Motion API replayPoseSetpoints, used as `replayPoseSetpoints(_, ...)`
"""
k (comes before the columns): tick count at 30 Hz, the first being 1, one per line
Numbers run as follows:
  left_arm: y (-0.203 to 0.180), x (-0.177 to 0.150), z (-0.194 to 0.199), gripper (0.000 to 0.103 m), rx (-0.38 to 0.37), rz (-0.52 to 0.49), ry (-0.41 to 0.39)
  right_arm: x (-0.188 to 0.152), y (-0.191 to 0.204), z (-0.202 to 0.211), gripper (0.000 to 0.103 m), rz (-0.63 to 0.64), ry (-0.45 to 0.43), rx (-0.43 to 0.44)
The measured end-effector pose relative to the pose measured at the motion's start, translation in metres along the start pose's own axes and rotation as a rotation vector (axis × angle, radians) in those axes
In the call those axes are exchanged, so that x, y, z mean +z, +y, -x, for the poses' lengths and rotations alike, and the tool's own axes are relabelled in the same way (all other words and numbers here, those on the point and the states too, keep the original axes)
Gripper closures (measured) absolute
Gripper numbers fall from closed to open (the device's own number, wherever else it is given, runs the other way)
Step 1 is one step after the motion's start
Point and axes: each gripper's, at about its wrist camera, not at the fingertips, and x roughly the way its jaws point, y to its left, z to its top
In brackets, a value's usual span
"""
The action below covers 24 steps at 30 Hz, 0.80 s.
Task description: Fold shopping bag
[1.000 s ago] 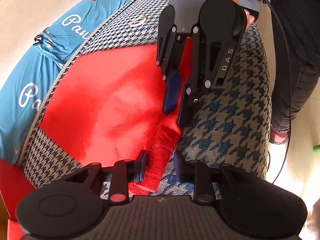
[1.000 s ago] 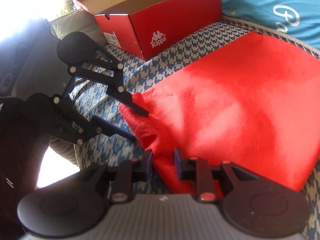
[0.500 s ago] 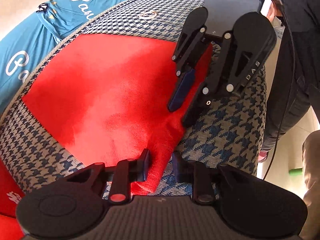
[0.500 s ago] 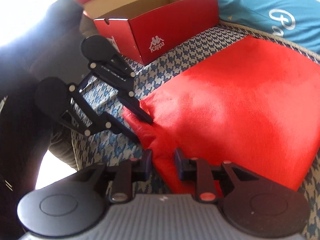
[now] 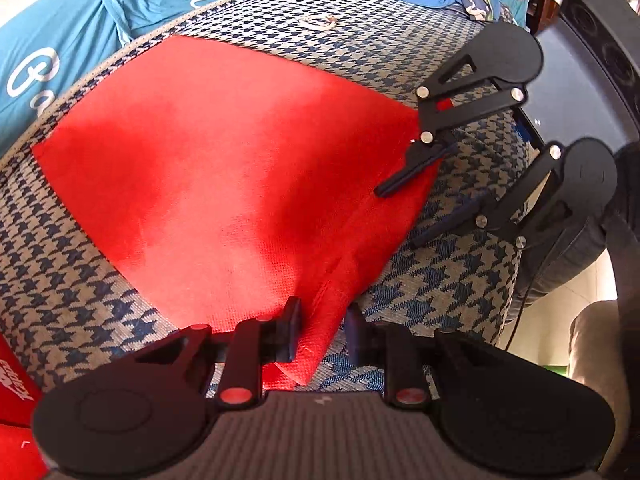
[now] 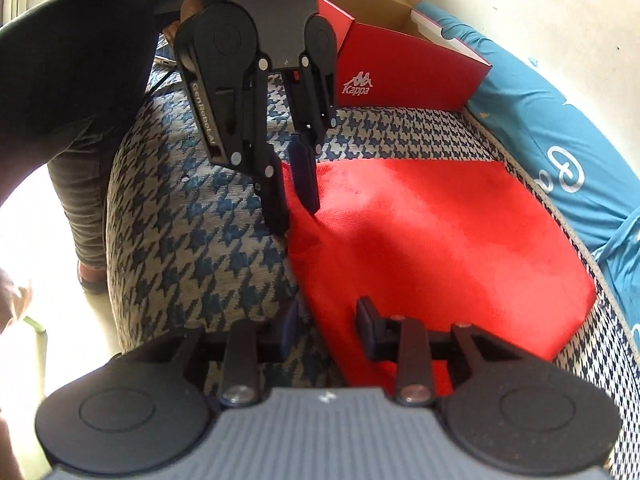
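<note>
A red non-woven shopping bag (image 5: 224, 184) lies flat on a houndstooth cushion (image 5: 440, 276). My left gripper (image 5: 322, 330) is open, its fingers straddling the bag's near corner fold. In the same view my right gripper (image 5: 394, 218) is open, one finger over the bag's right edge, the other over the cushion. In the right wrist view the bag (image 6: 432, 248) lies ahead, my right gripper (image 6: 328, 330) is open astride its near edge, and the left gripper (image 6: 298, 216) stands at the bag's far corner, jaws a little apart with the red edge between them.
An open red Kappa shoe box (image 6: 404, 68) stands behind the cushion. Blue printed cloth (image 5: 60, 40) lies along the cushion's far side, also in the right wrist view (image 6: 568, 152). A person's dark-trousered leg (image 6: 84, 148) stands by the cushion's edge.
Both grippers have swung around the bag's edge. The right gripper has moved away from the left along that edge and opened wider. The bag has stayed flat.
</note>
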Motion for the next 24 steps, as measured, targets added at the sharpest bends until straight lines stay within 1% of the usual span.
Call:
replayPoseSetpoints(2, 0.0, 0.0, -0.001, 0.082, 0.001, 0.005, 0.001, 0.002, 0.004, -0.004, 0.083, 0.017, -0.002, -0.014)
replayPoseSetpoints(4, -0.001, 0.001, -0.001, 0.082, 0.005, 0.007, -0.001, 0.003, 0.004, -0.008, 0.086, 0.009, -0.001, -0.009)
replayPoseSetpoints(7, -0.006, -0.001, 0.0, 0.082, 0.028, -0.018, -0.01, 0.004, -0.014, -0.011, 0.089, -0.124, 0.01, 0.061)
replayPoseSetpoints(8, -0.008, -0.003, 0.0, 0.082, 0.036, -0.03, -0.011, 0.003, -0.025, -0.012, 0.089, -0.201, 0.014, 0.1)
replayPoseSetpoints(11, -0.021, -0.005, 0.0, 0.08, 0.09, -0.09, -0.022, 0.0, -0.04, -0.014, 0.089, -0.301, 0.02, 0.15)
replayPoseSetpoints(12, -0.026, -0.007, 0.0, 0.078, 0.117, -0.106, -0.028, -0.001, -0.044, -0.014, 0.089, -0.335, 0.023, 0.162)
replayPoseSetpoints(14, -0.034, -0.009, 0.001, 0.078, 0.159, -0.131, -0.038, -0.002, -0.054, -0.015, 0.09, -0.416, 0.029, 0.196)
replayPoseSetpoints(16, -0.044, -0.01, 0.001, 0.078, 0.209, -0.176, -0.047, -0.005, -0.065, -0.016, 0.09, -0.502, 0.035, 0.23)
replayPoseSetpoints(18, -0.053, -0.012, -0.001, 0.078, 0.259, -0.23, -0.055, -0.008, -0.072, -0.015, 0.091, -0.558, 0.044, 0.25)
replayPoseSetpoints(22, -0.057, -0.009, -0.003, 0.077, 0.286, -0.257, -0.069, -0.012, -0.09, -0.021, 0.091, -0.705, 0.074, 0.301)
replayPoseSetpoints(24, -0.051, -0.005, -0.006, 0.078, 0.275, -0.243, -0.069, -0.014, -0.1, -0.026, 0.092, -0.777, 0.095, 0.338)
